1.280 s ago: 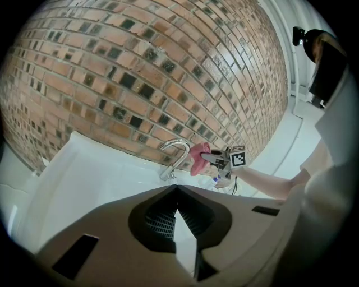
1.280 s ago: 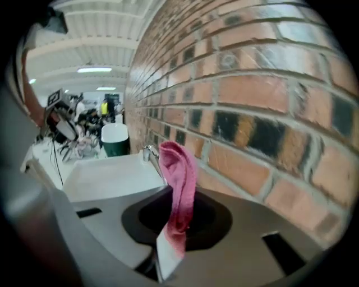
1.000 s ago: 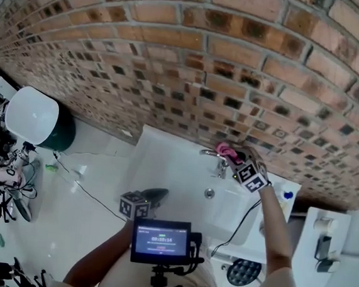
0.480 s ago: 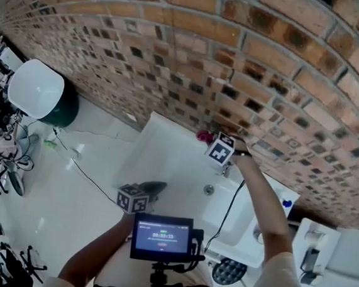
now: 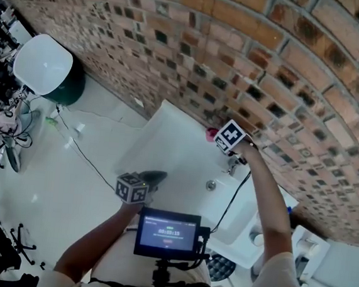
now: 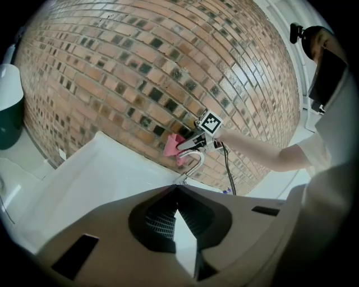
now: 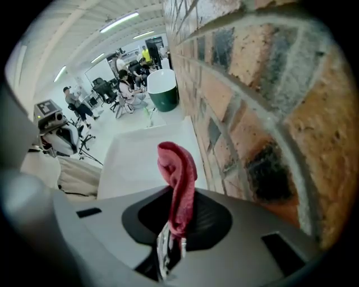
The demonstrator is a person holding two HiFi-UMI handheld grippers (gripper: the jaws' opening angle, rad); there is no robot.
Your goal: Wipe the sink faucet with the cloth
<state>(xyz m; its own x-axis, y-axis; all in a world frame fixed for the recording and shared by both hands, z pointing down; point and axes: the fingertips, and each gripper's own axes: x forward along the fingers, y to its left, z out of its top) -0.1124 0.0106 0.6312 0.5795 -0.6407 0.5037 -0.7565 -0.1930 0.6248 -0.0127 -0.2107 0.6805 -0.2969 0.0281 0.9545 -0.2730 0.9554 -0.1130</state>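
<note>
Head view: a monitor (image 5: pixel 169 233) on a stand sits nearest the person. Just beyond it the left gripper (image 5: pixel 152 180) is held by the near edge of the white sink (image 5: pixel 167 138). In the left gripper view its tips (image 6: pixel 176 188) meet, with nothing between them. Further in, the drain (image 5: pixel 211 185) lies in the basin, and the chrome faucet (image 5: pixel 233 166) rises at the back rim. The right gripper (image 5: pixel 221 137) is held above and to the left of the faucet, close to the brick wall (image 5: pixel 269 60). The right gripper view shows its jaws clamped on the pink cloth (image 7: pixel 178 185), which stands up out of them in a loose fold. From the left gripper view the cloth (image 6: pixel 173 147) hangs just above the faucet's curved spout (image 6: pixel 193 162); contact between the two cannot be determined. Farthest off, to the left along the wall, stands a green bin (image 5: pixel 45 64) with a white top.
</note>
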